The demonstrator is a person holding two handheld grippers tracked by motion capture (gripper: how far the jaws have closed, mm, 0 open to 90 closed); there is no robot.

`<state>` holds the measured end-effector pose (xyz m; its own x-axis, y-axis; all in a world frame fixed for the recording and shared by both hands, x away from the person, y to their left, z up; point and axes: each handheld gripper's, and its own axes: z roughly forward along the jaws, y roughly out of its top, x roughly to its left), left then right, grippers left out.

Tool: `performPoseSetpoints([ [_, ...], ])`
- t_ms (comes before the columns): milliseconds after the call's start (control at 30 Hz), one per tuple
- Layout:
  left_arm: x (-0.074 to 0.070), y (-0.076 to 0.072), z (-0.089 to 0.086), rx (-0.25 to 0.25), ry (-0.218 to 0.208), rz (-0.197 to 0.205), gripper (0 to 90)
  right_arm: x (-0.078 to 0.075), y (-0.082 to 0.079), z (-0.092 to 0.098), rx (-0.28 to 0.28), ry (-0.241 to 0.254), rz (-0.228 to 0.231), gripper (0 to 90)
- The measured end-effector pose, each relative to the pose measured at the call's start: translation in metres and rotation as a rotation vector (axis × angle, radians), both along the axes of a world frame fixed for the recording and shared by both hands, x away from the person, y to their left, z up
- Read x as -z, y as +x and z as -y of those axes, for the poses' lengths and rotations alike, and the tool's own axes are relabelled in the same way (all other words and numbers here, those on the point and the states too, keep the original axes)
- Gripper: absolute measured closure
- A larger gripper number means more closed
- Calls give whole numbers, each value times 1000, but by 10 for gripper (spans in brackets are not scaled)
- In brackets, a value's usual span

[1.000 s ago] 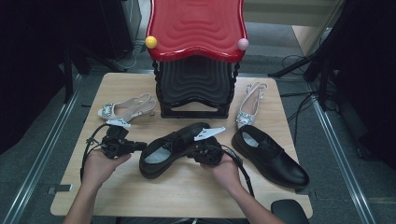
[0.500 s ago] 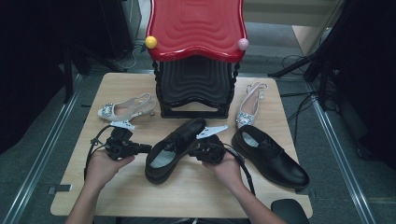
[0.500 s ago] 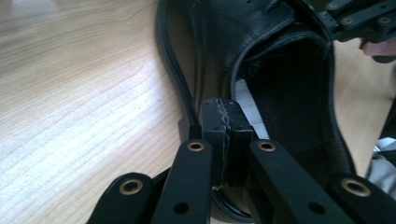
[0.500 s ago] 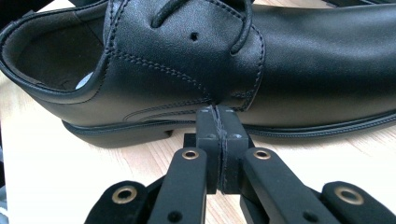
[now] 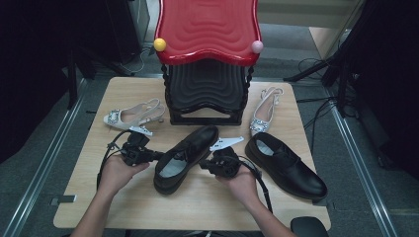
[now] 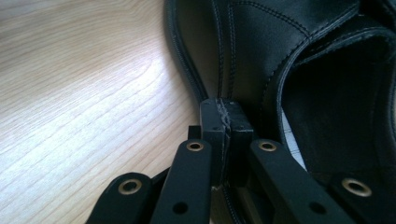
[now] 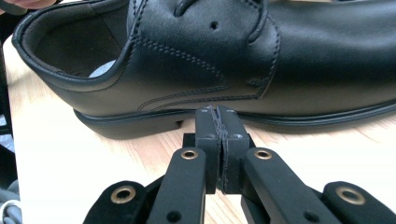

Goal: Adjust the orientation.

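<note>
A black leather shoe point(image 5: 187, 155) lies at an angle in the middle of the wooden table point(image 5: 89, 197), toe toward the rack. My left gripper point(image 5: 156, 156) is shut and empty, its tips against the shoe's left side near the heel opening. In the left gripper view the closed jaws point(image 6: 225, 116) meet the shoe's leather wall point(image 6: 261, 51). My right gripper point(image 5: 203, 164) is shut and empty too, at the shoe's right side. Its closed tips point(image 7: 217, 116) sit at the sole edge of the shoe point(image 7: 261, 51).
A second black shoe point(image 5: 289, 168) lies to the right. Two pale jewelled heels rest farther back, one at the left point(image 5: 132, 114) and one at the right point(image 5: 264, 111). A black rack with a red top point(image 5: 207, 34) stands at the table's far middle.
My left hand has slid right and toward the table front, up to the shoe's side. The shoe's heel end has shifted slightly right. My right hand has kept still.
</note>
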<state>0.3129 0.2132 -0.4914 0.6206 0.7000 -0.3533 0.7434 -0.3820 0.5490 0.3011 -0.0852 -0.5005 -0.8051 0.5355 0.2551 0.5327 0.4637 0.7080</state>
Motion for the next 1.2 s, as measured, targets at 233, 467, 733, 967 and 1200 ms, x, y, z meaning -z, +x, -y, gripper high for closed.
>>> performPoseSetpoints([
  [233,0,-7,10,53,3,-5,900,-7,1,14,31,17,9,895],
  [467,1,-9,17,85,-13,-15,899,-12,2,26,52,19,13,879],
  [733,2,-13,32,167,-37,-17,894,-13,4,35,68,12,9,844],
  [967,3,-13,46,219,-56,-23,859,-14,1,42,83,3,20,834],
  [1200,-5,-7,37,175,-52,27,761,-16,0,54,115,-13,20,801],
])
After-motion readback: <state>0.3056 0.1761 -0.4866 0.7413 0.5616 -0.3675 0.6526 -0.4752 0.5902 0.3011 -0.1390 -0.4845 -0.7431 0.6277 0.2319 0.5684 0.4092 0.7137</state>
